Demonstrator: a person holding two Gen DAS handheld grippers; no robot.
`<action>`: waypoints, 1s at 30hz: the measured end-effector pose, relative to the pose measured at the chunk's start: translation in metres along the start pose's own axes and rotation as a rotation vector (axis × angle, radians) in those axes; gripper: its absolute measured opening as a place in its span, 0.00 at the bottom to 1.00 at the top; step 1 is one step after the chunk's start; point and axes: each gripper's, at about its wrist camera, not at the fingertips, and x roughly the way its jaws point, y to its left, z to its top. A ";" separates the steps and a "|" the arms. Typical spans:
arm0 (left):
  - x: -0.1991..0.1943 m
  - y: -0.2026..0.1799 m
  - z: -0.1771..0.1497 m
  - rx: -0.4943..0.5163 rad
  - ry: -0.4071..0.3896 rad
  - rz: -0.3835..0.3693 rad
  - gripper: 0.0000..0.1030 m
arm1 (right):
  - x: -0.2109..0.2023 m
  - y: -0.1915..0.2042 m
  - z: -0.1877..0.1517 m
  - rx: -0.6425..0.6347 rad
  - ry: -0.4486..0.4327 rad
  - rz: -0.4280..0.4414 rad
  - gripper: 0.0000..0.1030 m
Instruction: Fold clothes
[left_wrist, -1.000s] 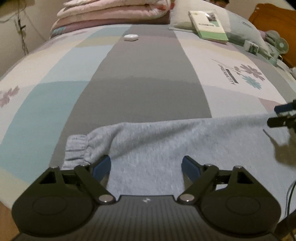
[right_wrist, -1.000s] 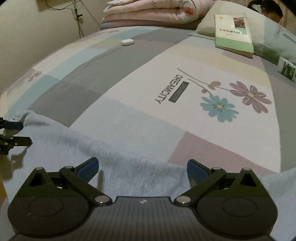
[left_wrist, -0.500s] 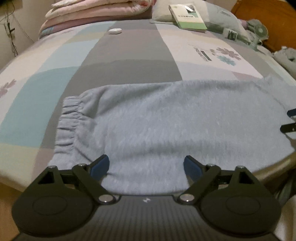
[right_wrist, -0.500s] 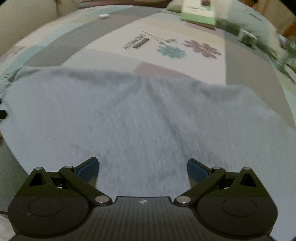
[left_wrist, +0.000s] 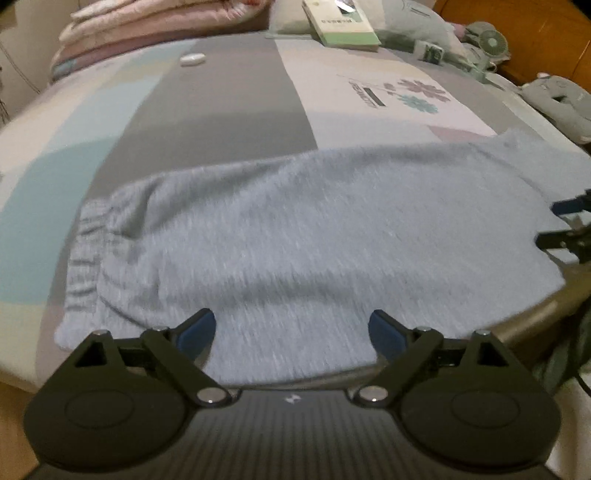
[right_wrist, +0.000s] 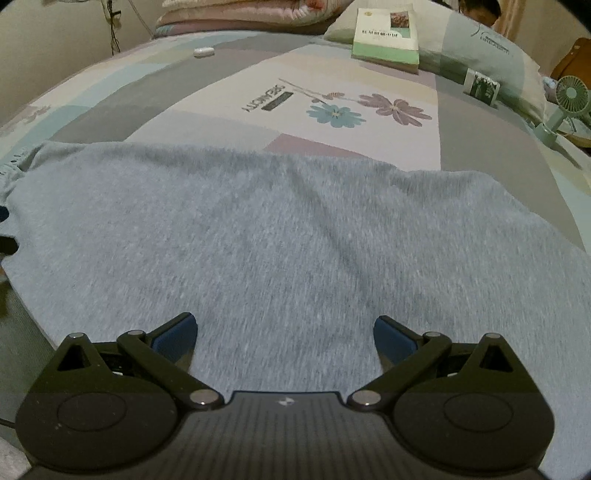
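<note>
A light grey-blue fleece garment (left_wrist: 314, 236) lies spread flat across the near part of the bed, its gathered elastic cuff (left_wrist: 88, 251) at the left end. My left gripper (left_wrist: 291, 332) hovers open over the garment's near edge, nothing between its fingers. The right gripper's tips (left_wrist: 565, 225) show at the right edge of that view. In the right wrist view the same garment (right_wrist: 295, 236) fills the foreground, and my right gripper (right_wrist: 284, 339) stands open above its near hem, holding nothing.
The patchwork bedsheet (right_wrist: 340, 110) has a flower print. A green book (right_wrist: 386, 40) rests on a pillow (right_wrist: 487, 48); a small white case (left_wrist: 192, 59) and folded pink quilts (left_wrist: 155, 26) lie at the back. A green desk fan (right_wrist: 565, 103) stands at right. The bed's front edge (left_wrist: 535, 314) is near.
Both grippers have pulled back and risen from close over the fabric, so the whole garment now shows. Both stayed open; the garment lies as before.
</note>
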 end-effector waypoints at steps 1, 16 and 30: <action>-0.002 0.001 0.000 -0.004 0.005 0.000 0.88 | -0.001 0.000 -0.001 -0.003 -0.006 0.002 1.00; 0.036 0.028 0.040 -0.081 -0.057 0.110 0.91 | 0.021 -0.072 0.073 0.124 -0.048 -0.180 1.00; 0.012 0.036 0.036 -0.072 -0.106 0.135 0.92 | 0.045 -0.084 0.097 0.167 -0.024 -0.146 1.00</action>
